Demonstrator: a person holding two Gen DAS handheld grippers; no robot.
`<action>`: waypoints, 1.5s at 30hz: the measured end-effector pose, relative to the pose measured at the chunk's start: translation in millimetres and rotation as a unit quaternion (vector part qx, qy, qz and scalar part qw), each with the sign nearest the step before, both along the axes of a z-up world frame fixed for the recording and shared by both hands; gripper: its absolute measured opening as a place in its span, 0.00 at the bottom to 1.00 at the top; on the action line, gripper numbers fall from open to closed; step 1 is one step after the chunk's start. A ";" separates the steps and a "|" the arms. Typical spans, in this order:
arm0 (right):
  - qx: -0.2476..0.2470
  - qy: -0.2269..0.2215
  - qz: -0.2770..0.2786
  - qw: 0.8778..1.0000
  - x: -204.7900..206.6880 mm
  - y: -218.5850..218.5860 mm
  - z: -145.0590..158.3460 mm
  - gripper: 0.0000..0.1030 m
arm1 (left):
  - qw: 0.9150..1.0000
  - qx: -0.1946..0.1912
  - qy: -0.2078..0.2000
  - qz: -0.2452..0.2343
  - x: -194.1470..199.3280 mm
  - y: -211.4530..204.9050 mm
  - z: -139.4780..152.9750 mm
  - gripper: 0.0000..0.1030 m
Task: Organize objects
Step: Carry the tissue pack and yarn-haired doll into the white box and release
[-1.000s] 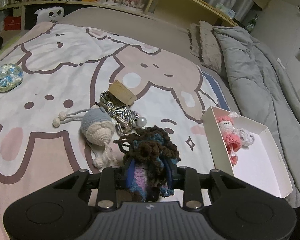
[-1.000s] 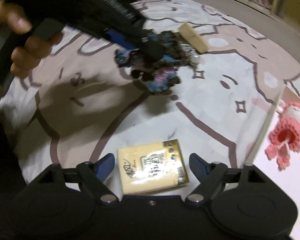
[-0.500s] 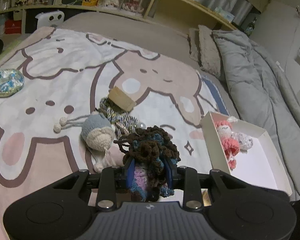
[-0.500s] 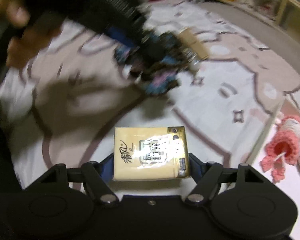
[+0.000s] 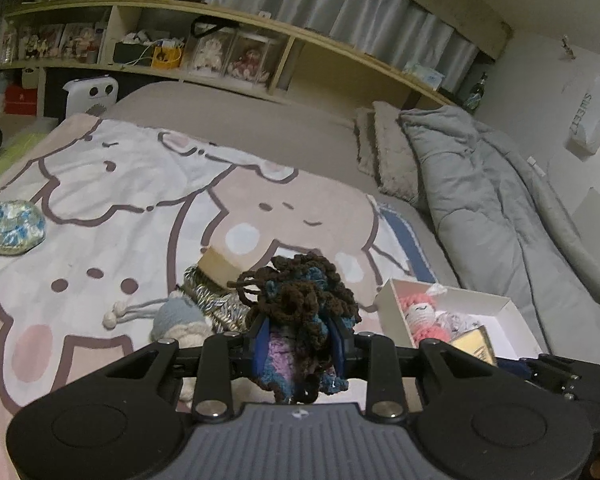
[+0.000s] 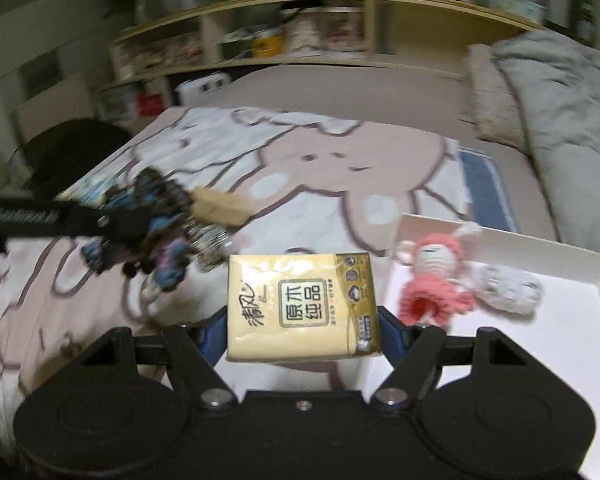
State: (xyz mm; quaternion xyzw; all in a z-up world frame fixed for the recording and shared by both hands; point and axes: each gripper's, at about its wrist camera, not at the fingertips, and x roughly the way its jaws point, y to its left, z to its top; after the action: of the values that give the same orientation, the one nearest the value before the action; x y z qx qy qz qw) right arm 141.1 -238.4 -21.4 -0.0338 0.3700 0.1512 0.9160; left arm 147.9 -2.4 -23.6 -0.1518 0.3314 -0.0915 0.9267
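My left gripper (image 5: 300,336) is shut on a brown, blue and purple crochet toy (image 5: 300,304), held above the bed blanket; it also shows in the right wrist view (image 6: 148,220). My right gripper (image 6: 302,328) is shut on a yellow tissue pack (image 6: 302,304), lifted off the blanket just left of the white box (image 6: 572,320). The pack's corner shows in the left wrist view (image 5: 474,344). In the box (image 5: 508,308) lie a pink crochet doll (image 6: 432,280) and a pale knitted piece (image 6: 508,288).
On the cartoon blanket (image 5: 100,200) lie a blue-capped crochet doll (image 5: 180,316), a braided cord bundle with a tan block (image 5: 216,272) and a blue patterned pouch (image 5: 10,224). A grey duvet (image 5: 500,200) and pillows lie right. Shelves stand behind the bed.
My right gripper closed on the tissue pack and lifted it off the blanket, swinging toward the white box. My left gripper rose with the crochet toy.
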 end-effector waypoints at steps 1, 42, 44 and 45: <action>-0.005 -0.005 -0.011 1.000 -0.4 -3.2 2.9 0.72 | 1.000 -0.004 -0.002 -0.002 1.3 -1.4 1.9 0.31; -0.017 0.032 -0.184 0.982 96.6 -230.0 -31.6 0.72 | 0.970 -0.038 0.047 -0.237 75.5 -251.1 -60.3 0.31; -0.021 0.037 -0.180 0.983 104.2 -230.3 -36.8 0.72 | 0.968 -0.025 0.059 -0.243 76.4 -260.3 -73.1 0.31; -0.023 0.039 -0.179 0.983 108.4 -230.7 -39.5 0.72 | 0.968 -0.018 0.062 -0.244 77.4 -264.3 -78.9 0.31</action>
State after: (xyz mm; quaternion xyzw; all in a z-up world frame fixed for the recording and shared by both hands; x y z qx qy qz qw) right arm 249.5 -469.1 -60.8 0.0174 0.4089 -0.0227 0.9121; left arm 225.3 -266.7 -102.5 -0.0879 0.4135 -0.3113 0.8511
